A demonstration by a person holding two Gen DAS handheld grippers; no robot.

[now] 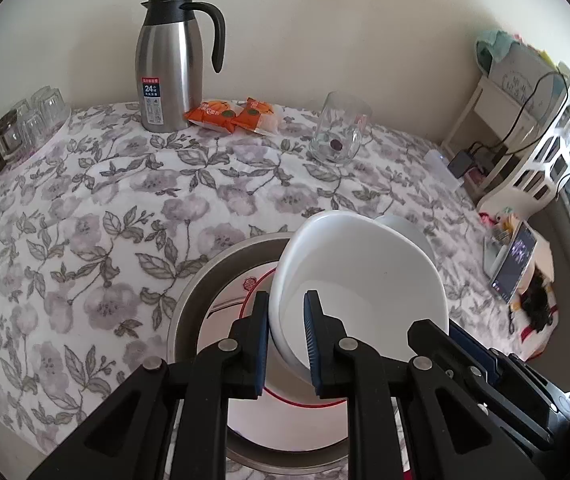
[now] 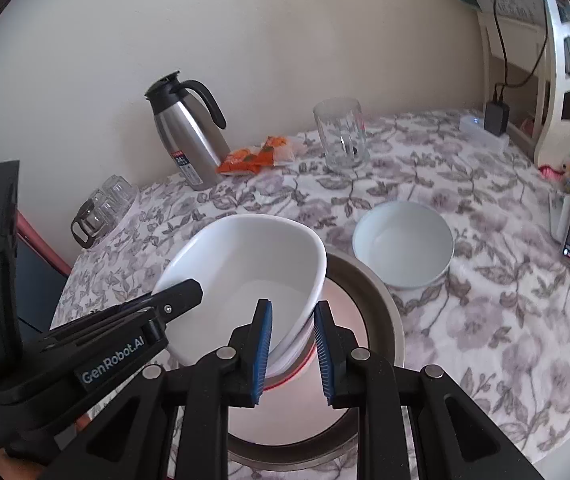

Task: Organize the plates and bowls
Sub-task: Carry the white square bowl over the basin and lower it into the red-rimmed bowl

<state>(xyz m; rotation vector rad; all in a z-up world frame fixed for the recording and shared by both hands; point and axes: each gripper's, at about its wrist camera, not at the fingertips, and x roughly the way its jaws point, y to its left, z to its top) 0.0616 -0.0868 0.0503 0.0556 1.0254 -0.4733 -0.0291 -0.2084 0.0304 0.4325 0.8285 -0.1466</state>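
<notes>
The black left gripper (image 1: 287, 312) and the black right gripper (image 2: 293, 322), the left one marked "GenRobot.AI", each clamp the rim of a glossy white ceramic bowl (image 2: 253, 276), tilted at centre frame above a red-rimmed plate (image 1: 225, 312); upper left stands a steel thermos jug (image 1: 169, 68) labelled "24"

Flower-print table (image 1: 85, 208): flask (image 1: 169, 64), tumbler (image 1: 341, 132).
</notes>
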